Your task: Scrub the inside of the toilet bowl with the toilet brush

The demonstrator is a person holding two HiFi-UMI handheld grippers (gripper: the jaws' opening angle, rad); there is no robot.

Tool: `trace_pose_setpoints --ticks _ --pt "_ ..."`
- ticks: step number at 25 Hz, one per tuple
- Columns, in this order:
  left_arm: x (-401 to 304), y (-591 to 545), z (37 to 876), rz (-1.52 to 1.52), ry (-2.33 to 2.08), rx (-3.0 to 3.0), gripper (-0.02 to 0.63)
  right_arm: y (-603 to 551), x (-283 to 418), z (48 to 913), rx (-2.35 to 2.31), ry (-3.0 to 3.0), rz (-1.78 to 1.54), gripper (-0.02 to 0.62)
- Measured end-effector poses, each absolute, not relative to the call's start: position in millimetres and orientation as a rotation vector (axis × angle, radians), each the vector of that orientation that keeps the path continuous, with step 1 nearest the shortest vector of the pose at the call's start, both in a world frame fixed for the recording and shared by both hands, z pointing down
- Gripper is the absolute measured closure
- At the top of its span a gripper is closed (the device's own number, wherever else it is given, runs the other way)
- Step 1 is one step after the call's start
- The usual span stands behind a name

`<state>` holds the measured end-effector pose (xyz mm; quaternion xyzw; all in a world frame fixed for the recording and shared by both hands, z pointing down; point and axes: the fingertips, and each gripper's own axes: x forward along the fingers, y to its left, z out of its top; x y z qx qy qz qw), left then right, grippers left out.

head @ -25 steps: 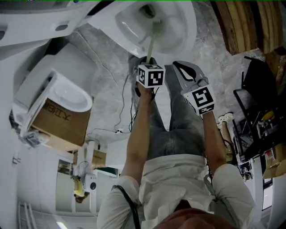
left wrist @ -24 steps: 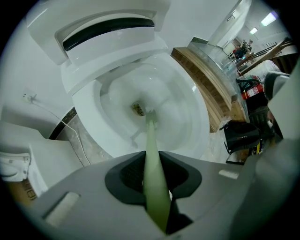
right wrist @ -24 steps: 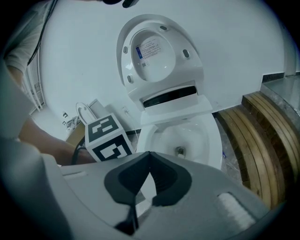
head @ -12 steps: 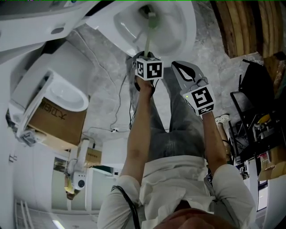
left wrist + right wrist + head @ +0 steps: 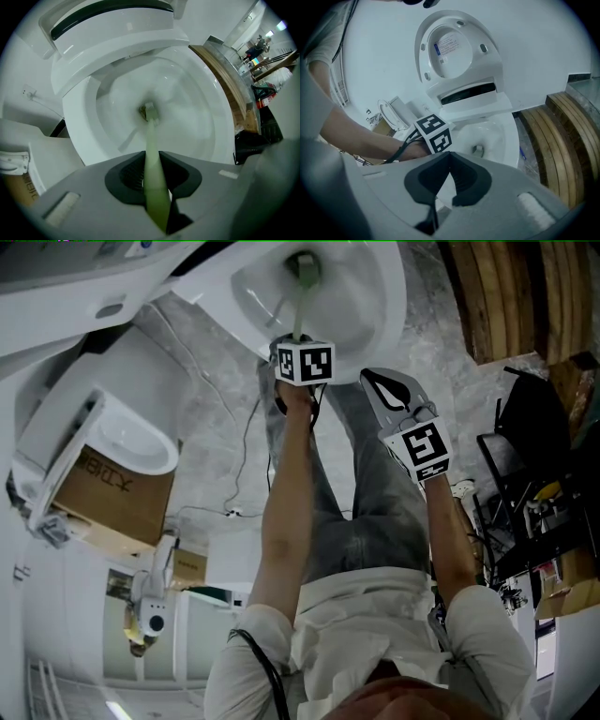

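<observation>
My left gripper [image 5: 152, 164] is clamped on the pale green plastic toilet brush [image 5: 150, 133]. Its head sits at the drain of the white ceramic toilet bowl [image 5: 206, 126], with bare wall all round. My right gripper [image 5: 449, 159], jaws pressed together on nothing, hangs short of the rim.
</observation>
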<state>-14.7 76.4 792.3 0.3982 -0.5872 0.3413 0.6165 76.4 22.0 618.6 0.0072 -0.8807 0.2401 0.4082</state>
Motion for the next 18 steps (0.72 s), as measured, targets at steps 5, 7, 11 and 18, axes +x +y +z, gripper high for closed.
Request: trace_pose_setpoints --ticks 5,7,11,18 --pt "-22.8 66.2 797.8 0.803 -1.357 0.930 0.504 17.1 75.3 617.2 0.033 -2.228 0.609 0.592" --pt "-24.1 65.7 797.0 0.805 -1.352 0.938 0.505 16.9 75.8 616.9 0.045 -2.226 0.612 0.594" --pt "-23.7 68.9 788.9 0.810 -1.338 0.957 0.505 17.1 74.0 611.8 0.072 -2.234 0.617 0.592" --pt "-13.8 78.5 766.4 0.794 -1.293 0.986 0.505 15.8 70.4 594.2 0.155 -2.259 0.627 0.592"
